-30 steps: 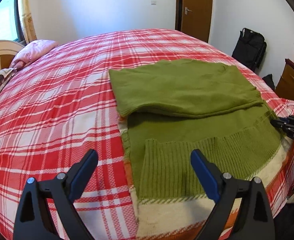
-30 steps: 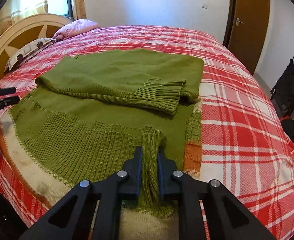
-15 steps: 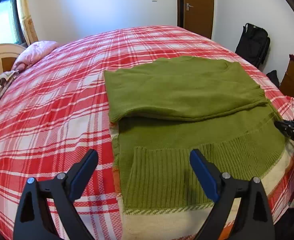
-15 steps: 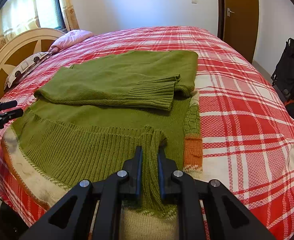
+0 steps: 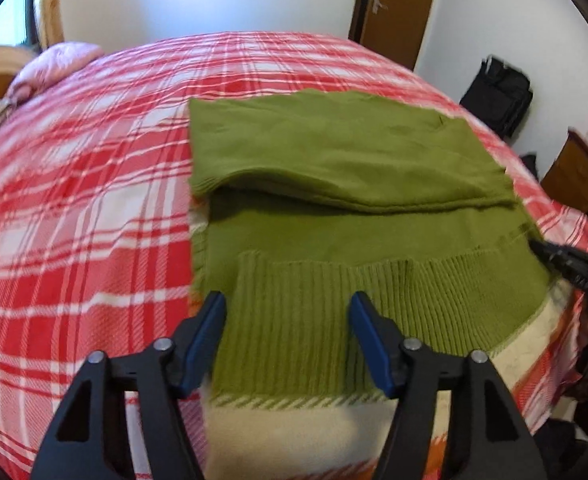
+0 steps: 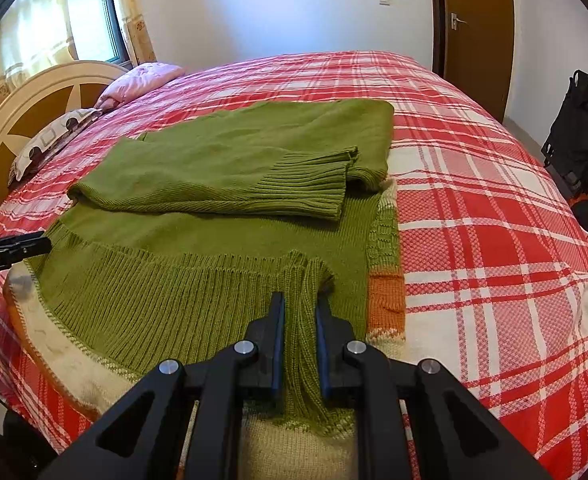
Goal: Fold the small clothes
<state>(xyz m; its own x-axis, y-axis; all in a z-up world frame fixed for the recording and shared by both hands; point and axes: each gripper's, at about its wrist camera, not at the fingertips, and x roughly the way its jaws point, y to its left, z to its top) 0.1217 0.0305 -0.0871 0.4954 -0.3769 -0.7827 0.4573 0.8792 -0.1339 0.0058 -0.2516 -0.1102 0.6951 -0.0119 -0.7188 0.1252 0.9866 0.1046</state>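
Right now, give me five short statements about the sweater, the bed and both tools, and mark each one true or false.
1. The right tool is clamped on the ribbed hem of the green sweater. True.
2. The left tool is shut tight on the pink pillow. False: its jaws are closing with the sweater's ribbed hem between them; the pillow lies far off by the headboard.
3. A sleeve with a ribbed cuff lies folded across the sweater's body. True.
4. The sweater lies on a bare wooden floor. False: it lies on a bed with a red plaid blanket.
5. The brown door stands wide open. False: it looks closed.
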